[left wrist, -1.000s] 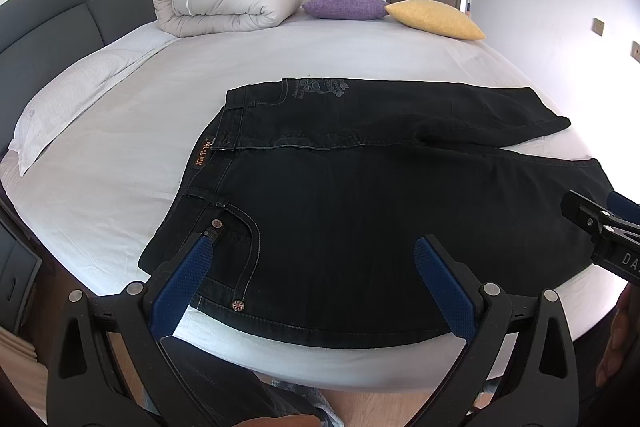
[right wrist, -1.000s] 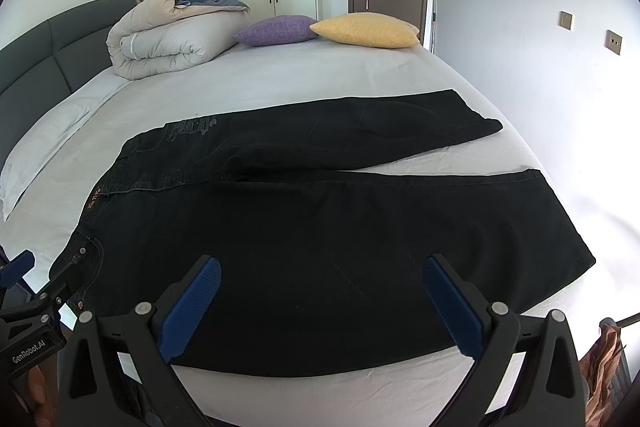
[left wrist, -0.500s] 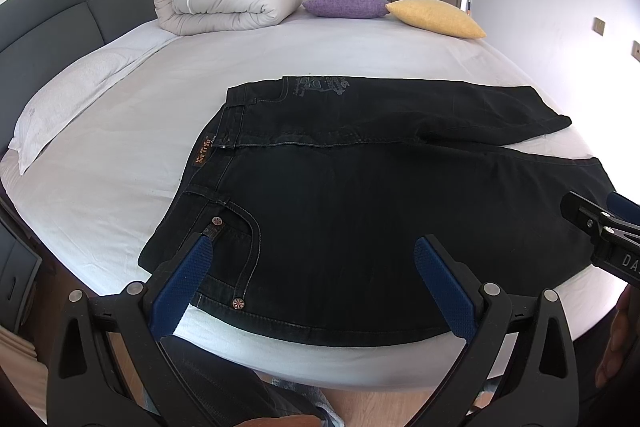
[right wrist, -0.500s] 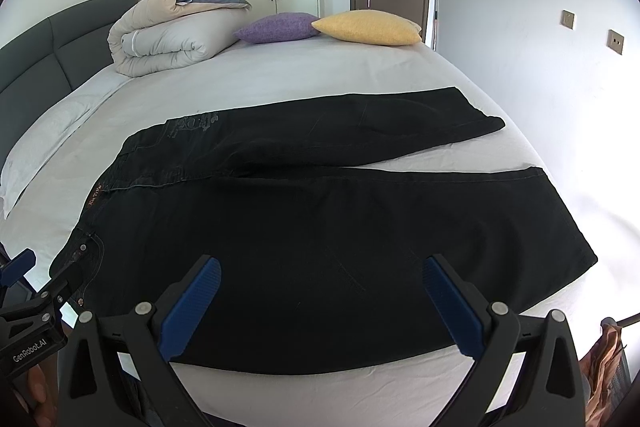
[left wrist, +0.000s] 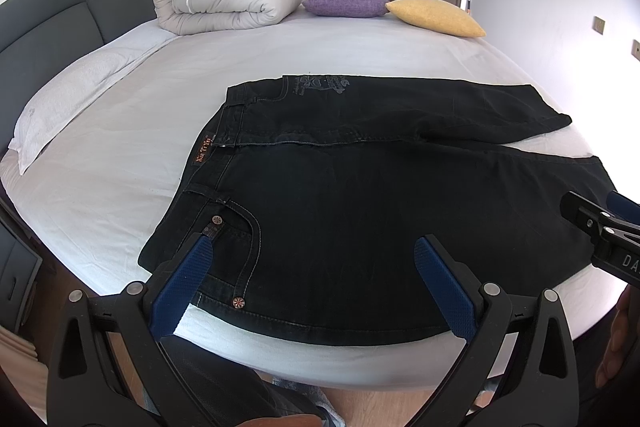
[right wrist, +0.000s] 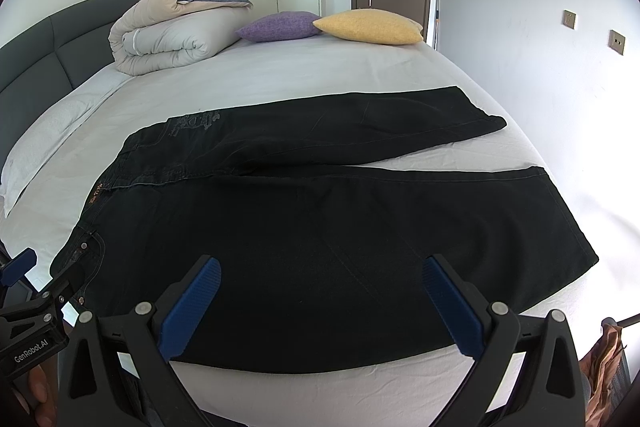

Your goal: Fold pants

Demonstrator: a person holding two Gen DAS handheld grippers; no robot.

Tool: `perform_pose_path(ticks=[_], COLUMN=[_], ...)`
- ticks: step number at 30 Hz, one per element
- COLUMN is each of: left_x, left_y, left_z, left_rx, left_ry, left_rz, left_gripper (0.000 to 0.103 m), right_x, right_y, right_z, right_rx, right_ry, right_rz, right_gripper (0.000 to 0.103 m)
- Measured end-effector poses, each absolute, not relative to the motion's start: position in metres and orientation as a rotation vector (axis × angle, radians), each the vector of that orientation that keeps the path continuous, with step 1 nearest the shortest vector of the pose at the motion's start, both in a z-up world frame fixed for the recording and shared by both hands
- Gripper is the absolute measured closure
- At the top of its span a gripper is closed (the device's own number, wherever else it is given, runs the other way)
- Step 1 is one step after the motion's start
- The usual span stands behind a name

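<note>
**Black pants, spread flat on bed**

Pants [left wrist: 360, 211] lay unfolded across the near part of the bed [left wrist: 160, 99], waistband to the left, legs to the right, slightly parted. Left tongs [left wrist: 312, 283] hovered wide open over the pocket and hip, gripping nothing. Right tongs [right wrist: 320, 303] hovered wide open over the near leg, likewise empty.

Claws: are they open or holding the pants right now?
Left claw: open, holding nothing, above the pants.
Right claw: open, holding nothing.
</note>
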State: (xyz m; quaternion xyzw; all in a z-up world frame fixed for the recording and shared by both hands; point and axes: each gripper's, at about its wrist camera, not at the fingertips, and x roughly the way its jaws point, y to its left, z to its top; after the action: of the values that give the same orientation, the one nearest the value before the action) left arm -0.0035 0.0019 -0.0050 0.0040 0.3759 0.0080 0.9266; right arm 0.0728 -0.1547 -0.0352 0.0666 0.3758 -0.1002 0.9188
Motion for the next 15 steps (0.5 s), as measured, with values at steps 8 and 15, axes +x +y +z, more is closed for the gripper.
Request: perform_pose_path(ticks=[8, 15], left_x=[-0.0050, -0.0048], left_y=[0.0023, 0.0019], left_z=[-0.0060, -0.0061], left_rx=[0.008, 0.009], left_ry=[0.774, 0.774], left_rz=[0.016, 0.016], left_gripper=[0.000, 0.000], right_x=[0.0726, 0.0723], right_y=[-0.1530, -0.1523], right_z=[-0.0360, -0.0361], right_rx=[0.136, 0.136], right_ry=[0.775, 0.777], right_rz=[-0.204, -0.202], right_gripper=[0.000, 0.000])
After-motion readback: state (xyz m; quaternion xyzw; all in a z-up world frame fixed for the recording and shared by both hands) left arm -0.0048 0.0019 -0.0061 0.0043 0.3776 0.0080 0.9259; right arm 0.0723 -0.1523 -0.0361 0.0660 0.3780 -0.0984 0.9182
